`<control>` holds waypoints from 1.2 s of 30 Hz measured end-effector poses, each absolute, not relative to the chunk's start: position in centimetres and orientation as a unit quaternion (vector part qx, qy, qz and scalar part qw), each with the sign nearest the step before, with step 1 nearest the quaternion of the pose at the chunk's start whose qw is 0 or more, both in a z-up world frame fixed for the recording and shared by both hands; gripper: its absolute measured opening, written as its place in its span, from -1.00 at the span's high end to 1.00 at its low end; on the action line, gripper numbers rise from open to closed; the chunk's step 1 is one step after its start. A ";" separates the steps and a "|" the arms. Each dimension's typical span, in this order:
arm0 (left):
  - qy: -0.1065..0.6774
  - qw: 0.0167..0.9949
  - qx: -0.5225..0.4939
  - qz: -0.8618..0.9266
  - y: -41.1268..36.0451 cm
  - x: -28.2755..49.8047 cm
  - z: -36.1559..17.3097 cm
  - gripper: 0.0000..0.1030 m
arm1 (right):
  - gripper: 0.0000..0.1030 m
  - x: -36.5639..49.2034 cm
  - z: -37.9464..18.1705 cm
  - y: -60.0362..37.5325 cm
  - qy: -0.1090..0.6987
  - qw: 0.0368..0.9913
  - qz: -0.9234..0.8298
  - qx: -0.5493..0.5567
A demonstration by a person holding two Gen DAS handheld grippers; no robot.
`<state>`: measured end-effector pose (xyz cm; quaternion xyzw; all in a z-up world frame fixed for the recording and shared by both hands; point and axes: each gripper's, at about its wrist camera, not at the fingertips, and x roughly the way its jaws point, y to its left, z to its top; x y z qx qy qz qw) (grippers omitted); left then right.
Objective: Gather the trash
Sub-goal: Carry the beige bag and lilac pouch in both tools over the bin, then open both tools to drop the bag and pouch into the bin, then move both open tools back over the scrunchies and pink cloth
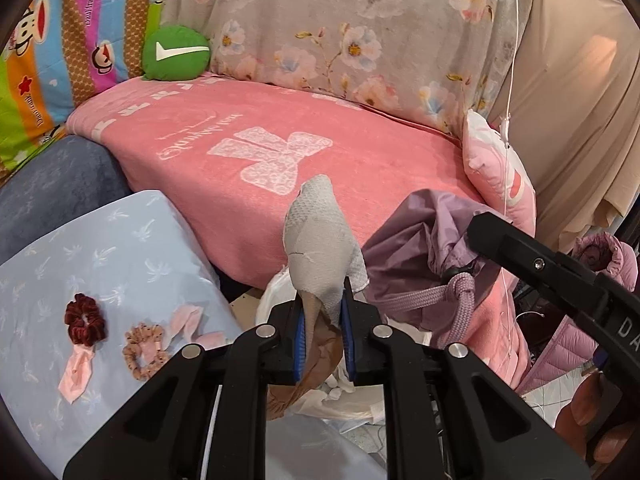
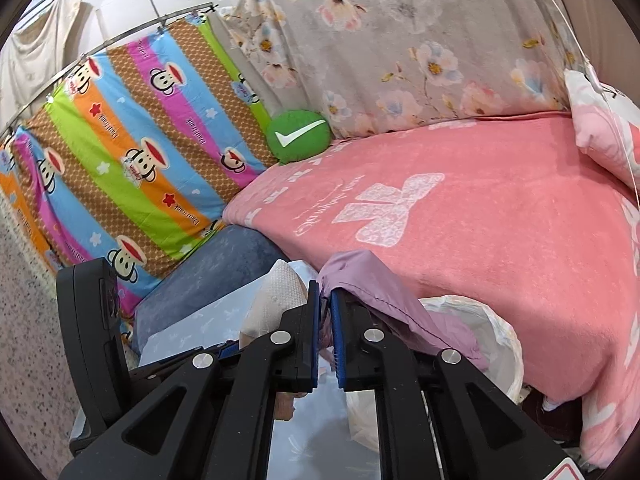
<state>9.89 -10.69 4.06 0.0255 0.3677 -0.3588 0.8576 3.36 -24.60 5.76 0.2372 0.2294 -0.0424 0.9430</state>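
Note:
My left gripper [image 1: 323, 308] is shut on a crumpled stained paper towel [image 1: 320, 248] and holds it upright over a bin lined with a white plastic bag [image 1: 276, 294]. The towel also shows in the right wrist view [image 2: 276, 296]. My right gripper [image 2: 325, 294] is shut on the edge of a purple drawstring bag [image 2: 380, 292], which lies at the front edge of the pink blanket. In the left wrist view the purple bag [image 1: 416, 236] sits right of the towel, with the right gripper's body [image 1: 552, 276] reaching in from the right. The bin liner shows below the bag [image 2: 496, 332].
A pink blanket [image 1: 260, 148] covers the sofa seat. A light blue cushion [image 1: 100, 264] at the left carries a dark red scrunchie [image 1: 85, 319], a brown scrunchie [image 1: 145, 350] and pink scraps [image 1: 76, 372]. A green check-mark pillow [image 1: 176, 53] and a pink pillow [image 1: 496, 172] sit at the back.

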 end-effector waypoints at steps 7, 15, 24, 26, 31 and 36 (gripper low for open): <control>0.377 0.850 0.024 -0.368 -12.4 10.3 3.5 0.55 | 0.61 3.6 4.6 -26.5 0.239 0.934 -0.055 0.259; 0.385 0.848 0.020 -0.364 -12.9 10.7 2.6 0.11 | 0.37 4.1 3.2 -27.6 0.252 0.923 -0.057 0.284; 0.395 0.853 0.020 -0.342 -11.9 11.2 1.7 0.09 | 0.13 5.1 0.8 -27.6 0.289 0.906 -0.065 0.303; 0.398 0.854 0.017 -0.334 -11.5 11.4 1.4 0.09 | 0.12 5.4 0.1 -27.6 0.302 0.900 -0.066 0.308; 0.405 0.857 0.005 -0.320 -10.1 11.6 0.8 0.09 | 0.11 6.1 -1.6 -27.2 0.332 0.888 -0.067 0.310; 0.409 0.860 -0.007 -0.304 -8.3 11.7 0.3 0.09 | 0.01 6.7 -4.1 -26.4 0.378 0.872 -0.070 0.304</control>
